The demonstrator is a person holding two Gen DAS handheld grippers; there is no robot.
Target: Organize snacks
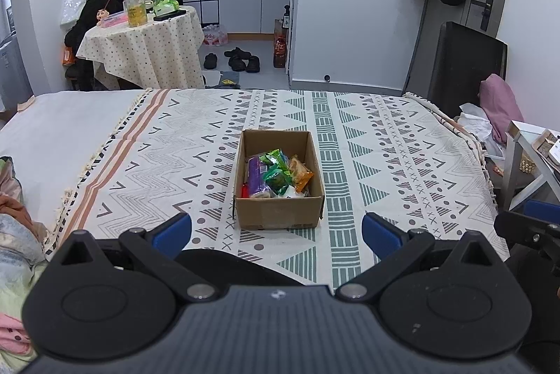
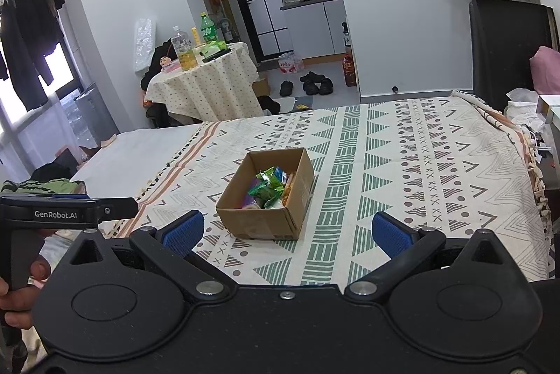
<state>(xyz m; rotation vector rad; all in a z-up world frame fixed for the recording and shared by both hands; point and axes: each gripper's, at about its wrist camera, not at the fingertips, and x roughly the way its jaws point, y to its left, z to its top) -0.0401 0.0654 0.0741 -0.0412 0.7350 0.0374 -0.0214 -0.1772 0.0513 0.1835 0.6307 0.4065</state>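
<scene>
I am holding both my left hand-held gripper (image 1: pixel 276 230) and right hand-held gripper (image 2: pixel 285 232) spread wide and empty just short of the cardboard box (image 1: pixel 280 211) of snacks (image 1: pixel 276 173) on the bed (image 1: pixel 402 143), likely about to reach in.

The left claw (image 1: pixel 276 230) is spread wide, its blue-padded fingers (image 1: pixel 173 230) pointing toward 12 o'clock, nothing between them. The right claw (image 2: pixel 287 232) is likewise spread wide and empty, its blue pads (image 2: pixel 390 234) far apart. In the right wrist view, the left claw's body shows at 9 o'clock, a hand (image 2: pixel 21 290) wrapped around its grip. In the left wrist view, part of the right claw shows at 3 o'clock.
</scene>
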